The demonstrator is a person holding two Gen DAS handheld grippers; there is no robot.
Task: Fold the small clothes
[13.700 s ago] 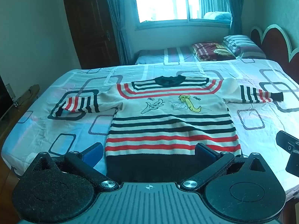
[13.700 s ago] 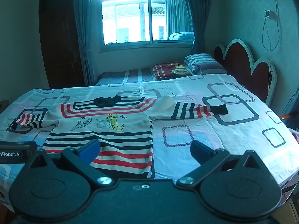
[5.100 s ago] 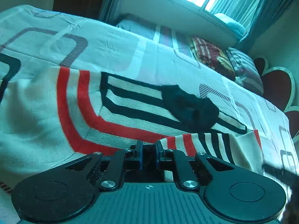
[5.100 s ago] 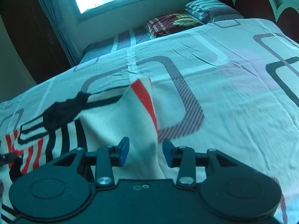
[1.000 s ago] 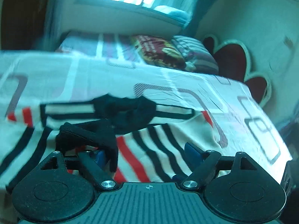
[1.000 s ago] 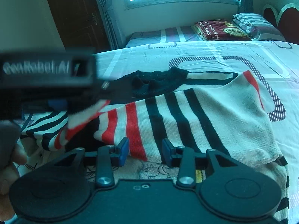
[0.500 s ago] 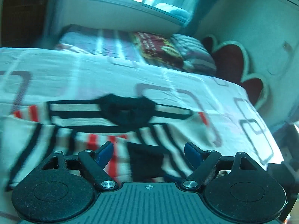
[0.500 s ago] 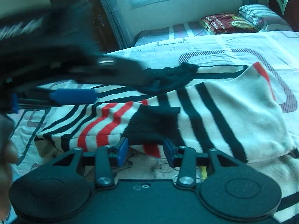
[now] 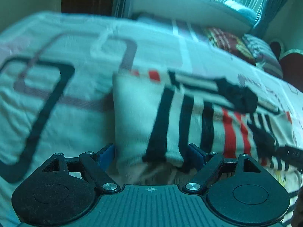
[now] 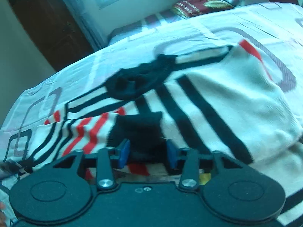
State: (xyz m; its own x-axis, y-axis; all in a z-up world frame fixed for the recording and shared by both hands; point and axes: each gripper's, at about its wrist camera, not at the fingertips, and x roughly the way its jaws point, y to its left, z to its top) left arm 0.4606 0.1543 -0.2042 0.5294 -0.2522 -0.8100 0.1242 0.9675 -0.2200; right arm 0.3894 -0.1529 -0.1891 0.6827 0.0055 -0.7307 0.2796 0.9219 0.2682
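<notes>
A small cream sweater with black and red stripes lies on the bed, both sleeves folded across its chest. Its black collar points toward the window. My left gripper hangs open and wide over the folded edge of the left sleeve, holding nothing. The black cuff of that sleeve rests on the chest. My right gripper is low over this cuff. Its jaws are closing with the cuff's near end between the blue pads, and no squeeze on the cloth shows. The left wrist view is blurred.
The bed sheet is pale with dark rounded rectangles and spreads wide to the left of the sweater. Pillows lie at the far end under a window. A dark wooden door stands at the back left, a headboard at the right.
My left gripper let the black cuff drop onto the chest, then swung left and down over the sleeve fold. My right gripper rolled a little and came closer to the cuff.
</notes>
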